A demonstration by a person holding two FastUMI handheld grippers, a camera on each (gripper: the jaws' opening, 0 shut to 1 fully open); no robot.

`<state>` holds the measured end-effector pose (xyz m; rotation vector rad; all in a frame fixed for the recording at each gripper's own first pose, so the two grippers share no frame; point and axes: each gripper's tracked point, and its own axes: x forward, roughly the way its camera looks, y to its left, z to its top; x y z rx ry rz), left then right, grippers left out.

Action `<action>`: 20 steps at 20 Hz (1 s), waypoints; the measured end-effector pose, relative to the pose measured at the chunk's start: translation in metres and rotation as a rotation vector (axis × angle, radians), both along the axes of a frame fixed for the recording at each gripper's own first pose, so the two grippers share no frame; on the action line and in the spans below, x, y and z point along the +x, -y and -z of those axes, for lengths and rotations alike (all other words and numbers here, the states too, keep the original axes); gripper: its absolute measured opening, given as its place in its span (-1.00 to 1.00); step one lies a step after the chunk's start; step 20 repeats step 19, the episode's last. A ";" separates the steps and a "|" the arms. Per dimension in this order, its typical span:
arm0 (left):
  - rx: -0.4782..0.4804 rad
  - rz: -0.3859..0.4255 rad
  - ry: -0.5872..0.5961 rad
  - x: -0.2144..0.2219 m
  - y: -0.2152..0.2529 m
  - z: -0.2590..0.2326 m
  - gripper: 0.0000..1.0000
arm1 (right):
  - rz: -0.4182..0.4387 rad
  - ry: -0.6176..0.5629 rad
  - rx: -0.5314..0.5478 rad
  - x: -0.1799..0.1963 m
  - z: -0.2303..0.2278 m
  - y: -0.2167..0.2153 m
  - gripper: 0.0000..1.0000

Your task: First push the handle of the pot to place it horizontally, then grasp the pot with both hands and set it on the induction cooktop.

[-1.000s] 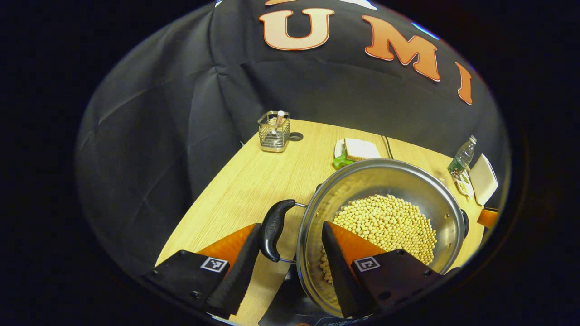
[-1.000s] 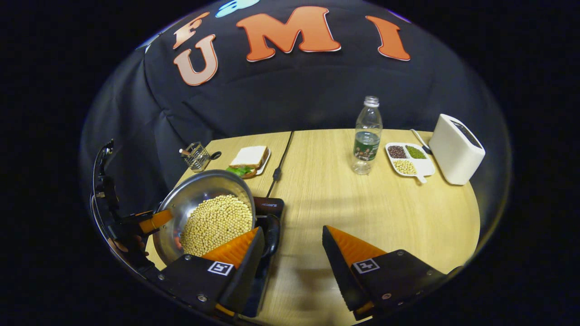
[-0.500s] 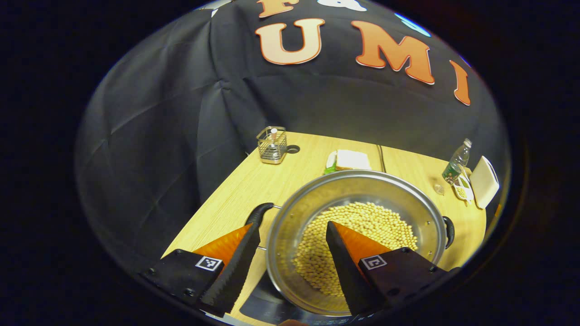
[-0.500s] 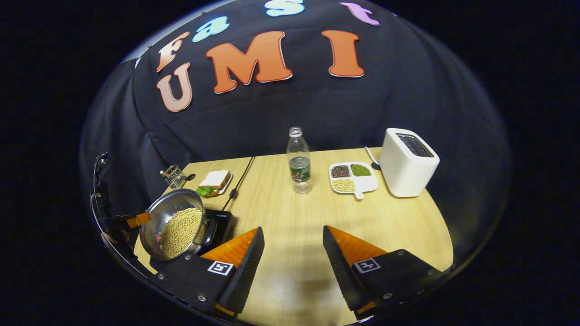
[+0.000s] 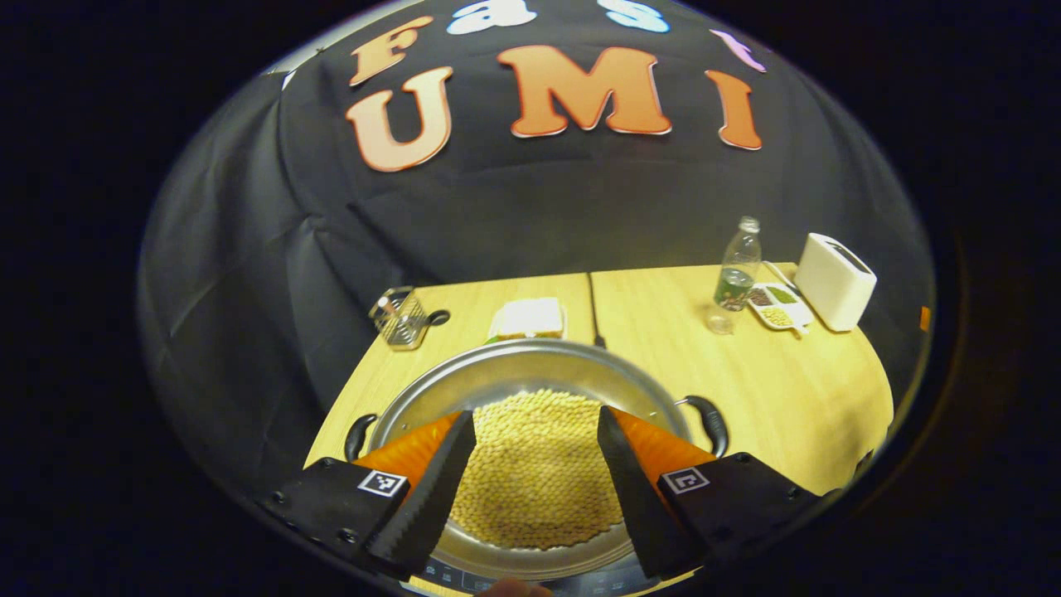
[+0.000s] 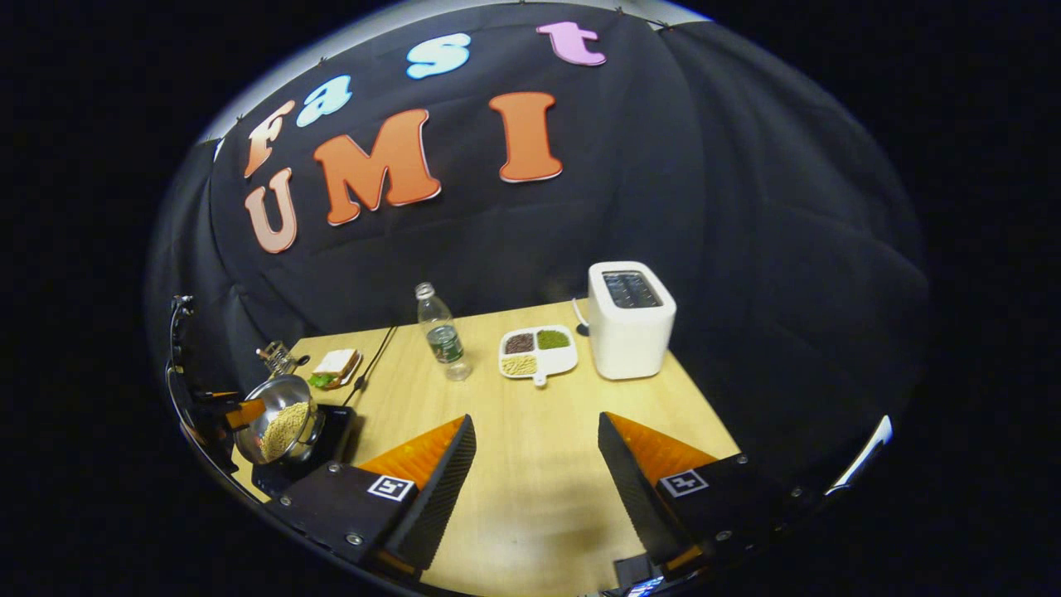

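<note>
The steel pot (image 5: 530, 358), full of pale beans (image 5: 539, 464), sits on the black induction cooktop (image 5: 464, 574), with one black handle (image 5: 358, 435) at its left and another (image 5: 709, 419) at its right. My left gripper (image 5: 535, 489) hovers open over the pot's near side, holding nothing. In the right gripper view the pot (image 6: 282, 427) rests on the cooktop (image 6: 336, 427) at far left, with the left gripper (image 6: 240, 411) beside it. My right gripper (image 6: 535, 489) is open above bare tabletop, well to the right of the pot.
A white toaster (image 6: 630, 319), a divided dish of beans (image 6: 537, 352) and a plastic bottle (image 6: 439, 332) stand at the back of the wooden table. A sandwich plate (image 6: 336, 365), a wire utensil rack (image 6: 278, 358) and a black cable (image 6: 373, 356) lie behind the pot.
Both grippers have drawn back from the pot's handles. The left one swung round to the pot's near side; the right one pulled far away to the right. The pot stays on the cooktop.
</note>
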<state>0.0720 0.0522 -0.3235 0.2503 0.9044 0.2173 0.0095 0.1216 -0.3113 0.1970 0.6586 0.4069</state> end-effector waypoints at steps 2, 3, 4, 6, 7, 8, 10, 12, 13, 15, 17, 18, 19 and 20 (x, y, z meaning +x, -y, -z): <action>-0.026 0.040 0.061 0.024 0.024 -0.014 0.93 | 0.048 0.054 -0.027 0.009 -0.019 0.040 0.85; -0.038 0.057 0.091 0.036 0.035 -0.024 0.92 | 0.070 0.083 -0.040 0.013 -0.029 0.058 0.86; -0.048 0.070 0.121 0.046 0.045 -0.033 0.92 | 0.092 0.105 -0.054 0.018 -0.040 0.073 0.86; -0.074 0.094 0.184 0.067 0.062 -0.054 0.92 | 0.140 0.149 -0.068 0.025 -0.064 0.100 0.86; -0.090 0.105 0.217 0.078 0.070 -0.066 0.92 | 0.162 0.168 -0.065 0.026 -0.076 0.113 0.86; -0.102 0.118 0.248 0.085 0.078 -0.082 0.92 | 0.182 0.184 -0.060 0.027 -0.087 0.123 0.86; -0.100 0.148 0.321 0.105 0.090 -0.115 0.92 | 0.216 0.223 -0.065 0.029 -0.109 0.140 0.87; -0.109 0.166 0.399 0.121 0.098 -0.145 0.86 | 0.251 0.274 -0.074 0.031 -0.132 0.157 0.86; -0.126 0.172 0.443 0.127 0.104 -0.162 0.92 | 0.258 0.303 -0.074 0.030 -0.146 0.162 0.87; -0.149 0.178 0.516 0.139 0.112 -0.195 0.86 | 0.275 0.364 -0.079 0.030 -0.177 0.168 0.86; -0.164 0.187 0.588 0.150 0.118 -0.231 0.91 | 0.287 0.432 -0.073 0.030 -0.210 0.176 0.96; -0.178 0.194 0.632 0.155 0.122 -0.252 0.96 | 0.292 0.464 -0.072 0.029 -0.225 0.179 0.87; -0.195 0.202 0.679 0.160 0.126 -0.272 0.96 | 0.298 0.496 -0.074 0.028 -0.239 0.183 0.87; -0.195 0.202 0.679 0.160 0.126 -0.272 0.96 | 0.298 0.496 -0.074 0.028 -0.239 0.183 0.87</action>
